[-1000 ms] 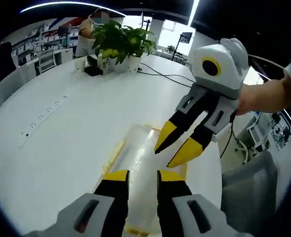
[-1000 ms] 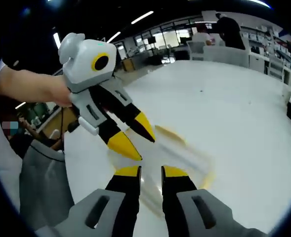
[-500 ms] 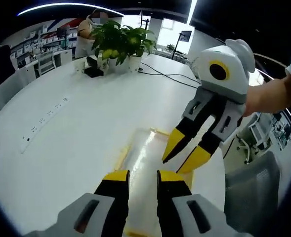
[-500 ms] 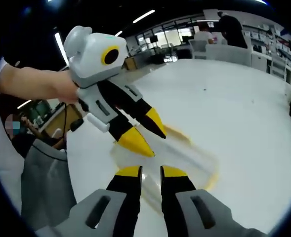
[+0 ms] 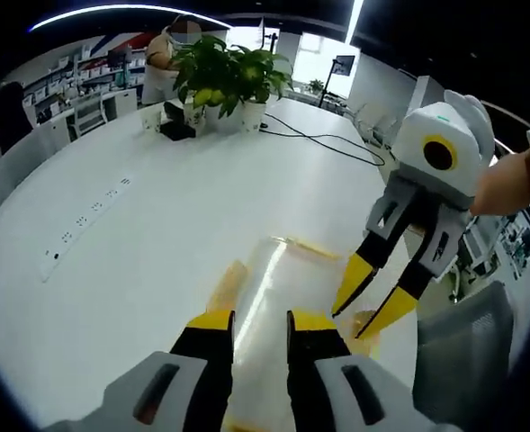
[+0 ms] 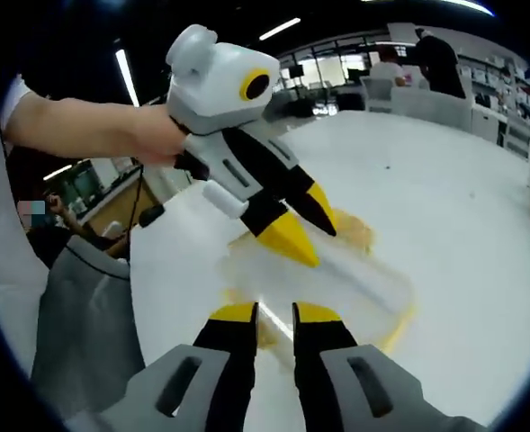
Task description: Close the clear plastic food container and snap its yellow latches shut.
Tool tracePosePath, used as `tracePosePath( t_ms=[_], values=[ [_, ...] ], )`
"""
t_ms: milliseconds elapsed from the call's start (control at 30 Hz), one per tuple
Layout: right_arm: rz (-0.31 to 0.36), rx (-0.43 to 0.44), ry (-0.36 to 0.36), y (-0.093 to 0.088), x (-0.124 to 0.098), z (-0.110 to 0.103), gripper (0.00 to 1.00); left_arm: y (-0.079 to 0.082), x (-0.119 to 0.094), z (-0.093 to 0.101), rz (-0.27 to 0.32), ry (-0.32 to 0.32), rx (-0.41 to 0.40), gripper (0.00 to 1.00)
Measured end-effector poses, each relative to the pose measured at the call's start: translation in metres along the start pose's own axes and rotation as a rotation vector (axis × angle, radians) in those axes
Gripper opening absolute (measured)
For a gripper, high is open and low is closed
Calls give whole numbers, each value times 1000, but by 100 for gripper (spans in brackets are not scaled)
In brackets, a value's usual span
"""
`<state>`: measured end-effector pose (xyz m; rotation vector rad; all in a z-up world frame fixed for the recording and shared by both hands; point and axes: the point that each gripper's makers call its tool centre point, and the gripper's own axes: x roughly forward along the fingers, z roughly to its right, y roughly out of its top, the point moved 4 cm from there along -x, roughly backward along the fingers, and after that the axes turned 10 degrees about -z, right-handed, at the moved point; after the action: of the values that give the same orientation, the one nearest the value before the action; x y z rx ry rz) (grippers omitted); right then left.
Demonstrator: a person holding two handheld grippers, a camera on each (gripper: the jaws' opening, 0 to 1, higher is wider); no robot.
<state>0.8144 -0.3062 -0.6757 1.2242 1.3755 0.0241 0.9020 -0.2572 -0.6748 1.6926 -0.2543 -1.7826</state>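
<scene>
Surface: white table (image 5: 139, 234), long and wide, in an open office with ceiling lights.
Left gripper (image 5: 260, 321): your yellow-tipped jaws rise from the bottom of the left gripper view, a narrow gap between them, gripping nothing, over the near end of the container; in the right gripper view (image 6: 305, 225) it comes in from the left, held by your hand (image 6: 157, 135).
Right gripper (image 6: 273, 313): jaws slightly parted, nothing between them; in the left gripper view (image 5: 372, 301) its tips point down at the container's right side.
Clear plastic food container (image 5: 278, 279): lies flat on the table between both grippers, blurred in the right gripper view (image 6: 354, 279).
Yellow latches (image 5: 229, 283): along the container's edges; I cannot tell whether they are snapped.
Cable (image 5: 323, 139): runs across the far table.
Potted plants (image 5: 224, 76): stand at the far end.
</scene>
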Motion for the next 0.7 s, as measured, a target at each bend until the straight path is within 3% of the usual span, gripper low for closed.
tracePosePath(
  t_ms=[267,533,700],
  values=[
    [-26,-304,-71,-7,6,-18,18,3,-1,-1,1,6,6,17],
    [-37,-347,-102,-8,9,-15,17,6,-3,-1,-8,5,21,19],
    [-64,-416,-133,-8,8,-11,17,8,0,-1,-40,-15,57,21]
  ],
)
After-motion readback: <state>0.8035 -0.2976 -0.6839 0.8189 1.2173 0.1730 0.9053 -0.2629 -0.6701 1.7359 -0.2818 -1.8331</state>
